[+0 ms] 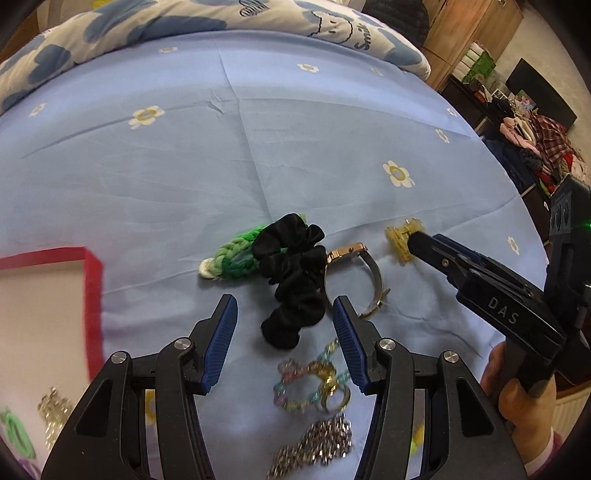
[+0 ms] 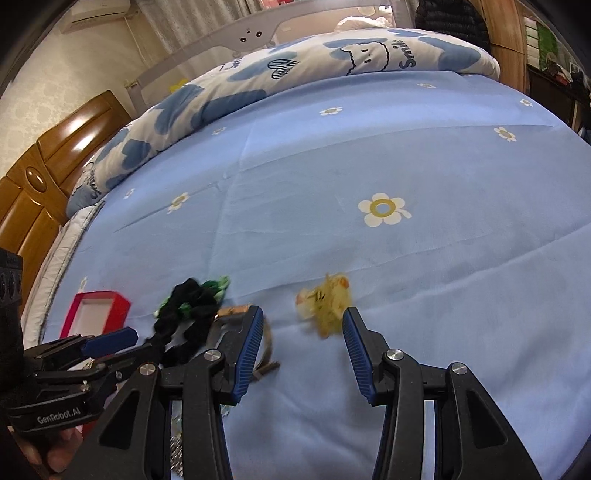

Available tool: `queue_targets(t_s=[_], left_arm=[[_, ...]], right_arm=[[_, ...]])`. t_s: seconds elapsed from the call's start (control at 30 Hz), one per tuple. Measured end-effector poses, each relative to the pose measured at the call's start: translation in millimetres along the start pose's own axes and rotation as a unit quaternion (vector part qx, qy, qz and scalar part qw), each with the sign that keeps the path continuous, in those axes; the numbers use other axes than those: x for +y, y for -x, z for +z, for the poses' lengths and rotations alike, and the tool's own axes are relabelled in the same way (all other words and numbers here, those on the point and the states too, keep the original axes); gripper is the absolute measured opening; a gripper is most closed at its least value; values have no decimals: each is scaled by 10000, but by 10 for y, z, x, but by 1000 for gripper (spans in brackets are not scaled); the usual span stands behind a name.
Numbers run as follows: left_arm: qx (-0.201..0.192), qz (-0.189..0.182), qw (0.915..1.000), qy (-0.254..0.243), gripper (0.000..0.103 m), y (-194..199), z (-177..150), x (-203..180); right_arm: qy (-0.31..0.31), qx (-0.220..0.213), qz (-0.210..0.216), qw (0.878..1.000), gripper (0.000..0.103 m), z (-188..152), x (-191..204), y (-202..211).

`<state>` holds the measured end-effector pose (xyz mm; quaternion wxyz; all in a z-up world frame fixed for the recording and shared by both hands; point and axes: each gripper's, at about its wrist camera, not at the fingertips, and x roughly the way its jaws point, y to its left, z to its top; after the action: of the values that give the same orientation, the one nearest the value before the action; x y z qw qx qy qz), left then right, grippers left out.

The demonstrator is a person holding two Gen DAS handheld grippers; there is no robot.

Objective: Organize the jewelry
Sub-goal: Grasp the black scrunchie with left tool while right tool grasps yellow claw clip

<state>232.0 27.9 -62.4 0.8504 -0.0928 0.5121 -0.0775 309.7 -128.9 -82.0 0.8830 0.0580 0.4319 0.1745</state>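
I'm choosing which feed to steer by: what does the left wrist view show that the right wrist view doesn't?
Left wrist only: the pastel chain and silver chain on the sheet below the open left tongs.

Right wrist only: the wooden headboard and grey bed rail.

Both: black scrunchie, green braided band, watch, yellow claw clip ahead of the open right tongs, red-edged box, blue floral sheet.

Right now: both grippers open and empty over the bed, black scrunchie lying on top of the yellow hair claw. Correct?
Not quite. The black scrunchie lies on the green braided band, apart from the yellow hair claw; the left wrist view shows it. Left gripper and right gripper are open, empty.
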Motion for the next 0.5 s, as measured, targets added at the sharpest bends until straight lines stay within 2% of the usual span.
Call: queue_targets(t_s=[0.07,0.1,0.13,0.2,0.23,0.37,0.43,0.5], left_arm=[[35,18,10000,-21,51,-73,15,-8],[53,15,10000,-34,45,-100,16,-14],[70,3,10000,-44,31,-120,21,-14],[113,-61,9999,-71,13,-159,20,-18],[102,-57,9999,-84,12,-165,17,-15],[-24,-59,9999,-146,7,-104,-12,-8],[-121,-94,9998,-123,7,-26,-25,13],[-219,-180,9996,-79,6,86,-52,40]], right_arm=[[-2,7,-36,10000,46,31,-13,-60],[-2,26,-62,10000,46,43,-20,-94],[-3,29,-73,10000,44,52,-22,-114],[29,34,-135,9999,30,53,-22,-145],[20,40,-164,9999,15,51,-22,-156],[-27,-27,-132,9999,11,29,-48,-106],[-50,-77,-106,9999,4,10,-43,-44],[-81,-110,-34,9999,4,-12,-44,25]])
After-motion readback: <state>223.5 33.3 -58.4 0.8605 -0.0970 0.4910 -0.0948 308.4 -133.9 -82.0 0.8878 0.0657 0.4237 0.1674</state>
